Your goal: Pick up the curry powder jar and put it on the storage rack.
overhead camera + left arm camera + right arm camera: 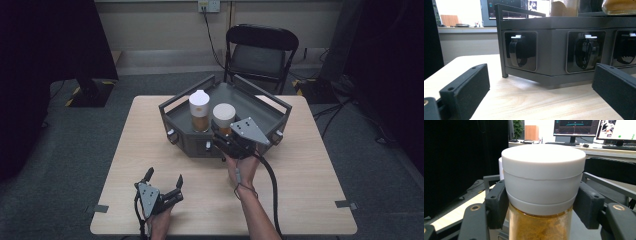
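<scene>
Right tongs [541, 202] clamped on jar [543, 185] just under white cap, keeping it upright, at front of tray [172, 114] beside second jar [199, 111]. Left tongs [164, 179] wide open, empty, parked on desk [300, 165] clear of tray.

jar [541, 195] base cut off, second jar [500, 167] mostly hidden

- A pale wooden table [150, 150] stands on grey carpet.
- A dark grey angular tray [200, 145] sits directly on its far middle.
- Tape tabs [101, 208] mark its near corners.
</scene>
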Action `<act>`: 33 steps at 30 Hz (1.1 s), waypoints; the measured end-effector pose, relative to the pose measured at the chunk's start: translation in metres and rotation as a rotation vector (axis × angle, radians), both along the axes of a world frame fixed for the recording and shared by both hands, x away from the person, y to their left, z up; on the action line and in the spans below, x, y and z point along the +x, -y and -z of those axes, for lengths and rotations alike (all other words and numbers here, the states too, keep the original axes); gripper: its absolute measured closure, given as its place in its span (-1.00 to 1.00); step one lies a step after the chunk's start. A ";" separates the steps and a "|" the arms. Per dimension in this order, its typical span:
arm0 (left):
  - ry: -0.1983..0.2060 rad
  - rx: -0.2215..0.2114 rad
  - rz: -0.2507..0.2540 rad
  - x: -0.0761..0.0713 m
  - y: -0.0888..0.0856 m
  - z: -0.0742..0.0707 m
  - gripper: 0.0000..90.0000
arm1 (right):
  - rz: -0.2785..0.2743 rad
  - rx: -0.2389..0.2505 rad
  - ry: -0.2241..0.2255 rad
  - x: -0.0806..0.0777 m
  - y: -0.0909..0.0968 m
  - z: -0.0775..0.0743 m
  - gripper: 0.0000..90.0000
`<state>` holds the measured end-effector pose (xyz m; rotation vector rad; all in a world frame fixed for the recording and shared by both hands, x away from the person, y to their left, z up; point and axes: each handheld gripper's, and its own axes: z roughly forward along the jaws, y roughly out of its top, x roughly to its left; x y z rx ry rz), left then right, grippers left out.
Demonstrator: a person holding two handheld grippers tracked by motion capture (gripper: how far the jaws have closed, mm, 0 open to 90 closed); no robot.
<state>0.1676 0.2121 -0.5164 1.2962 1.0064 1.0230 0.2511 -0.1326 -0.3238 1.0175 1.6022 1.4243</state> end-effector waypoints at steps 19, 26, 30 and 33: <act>0.000 0.000 0.000 0.000 0.000 0.000 -0.98 | 0.025 -0.011 0.011 0.019 -0.003 -0.010 -0.23; 0.000 0.000 -0.001 0.000 0.000 0.000 -0.98 | 0.033 -0.012 0.009 0.027 -0.005 -0.015 -0.23; 0.000 0.000 -0.001 0.000 0.000 0.000 -0.98 | 0.038 -0.018 0.009 0.032 -0.006 -0.016 -0.23; 0.000 0.000 -0.001 0.000 0.000 0.000 -0.98 | 0.040 -0.017 0.013 0.034 -0.005 -0.016 -0.23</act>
